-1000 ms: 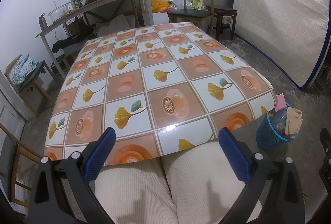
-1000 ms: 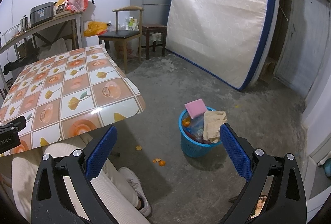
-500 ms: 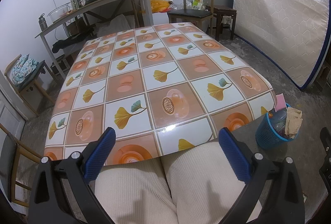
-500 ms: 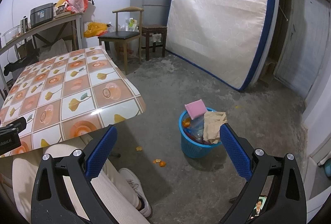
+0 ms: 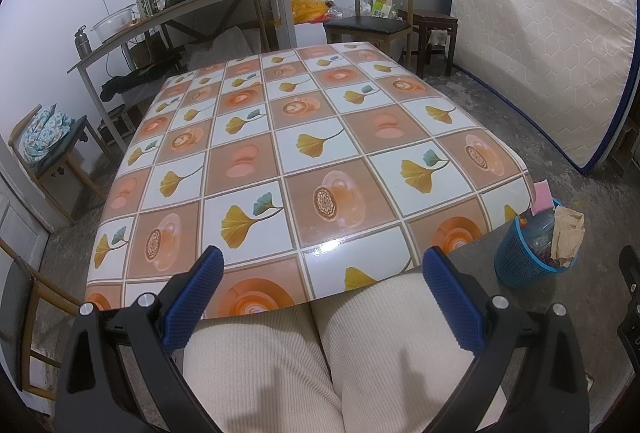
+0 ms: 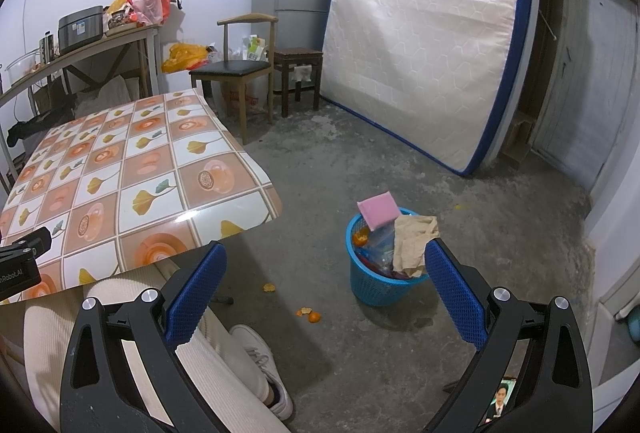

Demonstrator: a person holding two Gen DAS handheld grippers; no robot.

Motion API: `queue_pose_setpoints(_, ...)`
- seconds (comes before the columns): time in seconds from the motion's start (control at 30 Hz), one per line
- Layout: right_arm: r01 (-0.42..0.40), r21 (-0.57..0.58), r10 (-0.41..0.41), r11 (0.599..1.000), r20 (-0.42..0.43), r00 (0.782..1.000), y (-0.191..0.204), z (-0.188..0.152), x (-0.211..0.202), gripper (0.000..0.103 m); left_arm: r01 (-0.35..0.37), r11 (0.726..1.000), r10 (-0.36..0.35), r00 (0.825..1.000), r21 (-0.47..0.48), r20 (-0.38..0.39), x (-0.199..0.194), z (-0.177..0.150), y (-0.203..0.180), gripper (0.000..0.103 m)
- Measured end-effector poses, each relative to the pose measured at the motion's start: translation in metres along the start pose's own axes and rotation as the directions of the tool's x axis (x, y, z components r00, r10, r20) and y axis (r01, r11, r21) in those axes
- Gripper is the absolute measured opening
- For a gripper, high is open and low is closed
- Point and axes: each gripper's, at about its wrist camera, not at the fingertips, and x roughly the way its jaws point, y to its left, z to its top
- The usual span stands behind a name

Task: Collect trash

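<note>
Both tongs, left [image 5: 320,275] and right [image 6: 325,271], gape empty over the seated person's lap, the worktop [image 5: 304,153] looks bare, the blue bin [image 6: 374,283] is heaped full, yet orange peel scraps [image 6: 308,315] lie uncollected on the floor beside it.

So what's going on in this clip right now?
A seated person holds both grippers open and empty: the left gripper over their lap at the table, the right gripper facing the floor. The blue trash basket already holds a pink sponge and crumpled paper. Orange peel bits lie beside it.
</note>
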Motion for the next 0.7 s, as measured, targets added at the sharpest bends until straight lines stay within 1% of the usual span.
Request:
queue_pose_setpoints(0.2, 0.0, 0.0, 0.0, 1.0, -0.001, 1.0, 0.0005, 0.0002, -0.0002, 0.095, 0.001, 1.0, -0.001, 1.0, -0.002, -0.008, 0.0005, -0.0048, -0.0012, 0.098)
queue_pose_setpoints(0.7, -0.001, -0.001, 0.001, 1.0, 0.0, 1.0, 0.0, 0.0005, 0.0004, 0.095, 0.002, 1.0, -0.002, 1.0, -0.003, -0.01, 0.001, -0.0048, -0.001, 0.098)
